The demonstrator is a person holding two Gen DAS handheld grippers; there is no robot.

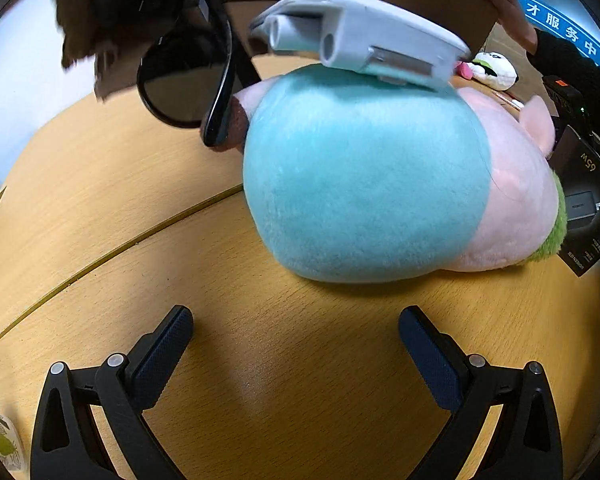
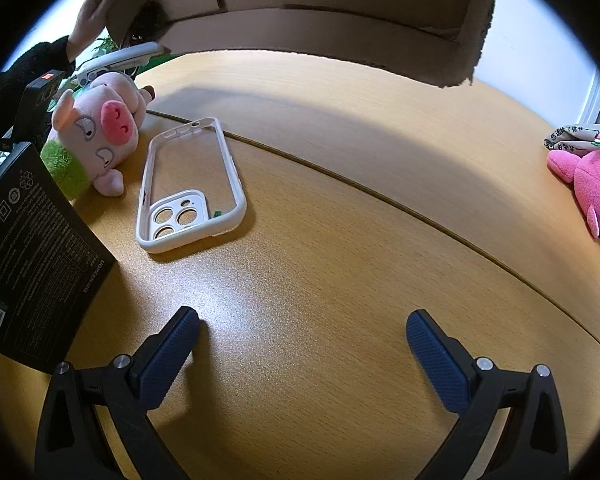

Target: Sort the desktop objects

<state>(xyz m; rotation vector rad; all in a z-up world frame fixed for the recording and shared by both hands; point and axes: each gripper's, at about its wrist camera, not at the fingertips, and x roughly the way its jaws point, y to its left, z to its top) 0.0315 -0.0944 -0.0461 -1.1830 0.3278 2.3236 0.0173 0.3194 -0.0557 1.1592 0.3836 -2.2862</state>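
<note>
Wooden desk (image 2: pixel 340 240) beneath both tools — left (image 1: pixel 296 336), right (image 2: pixel 302 340) — each low, spread wide, empty.

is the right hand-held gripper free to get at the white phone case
Probably yes: the right hand-held gripper is open and empty, with only bare table between it and the phone case, which lies flat and uncovered.

Left gripper (image 1: pixel 296 328): jaws spread wide, nothing between the pads, held low and level. Right gripper (image 2: pixel 302 330): same posture, jaws parted and unloaded. A bare hand (image 2: pixel 94 10) shows far left, fingers extended upward.
</note>
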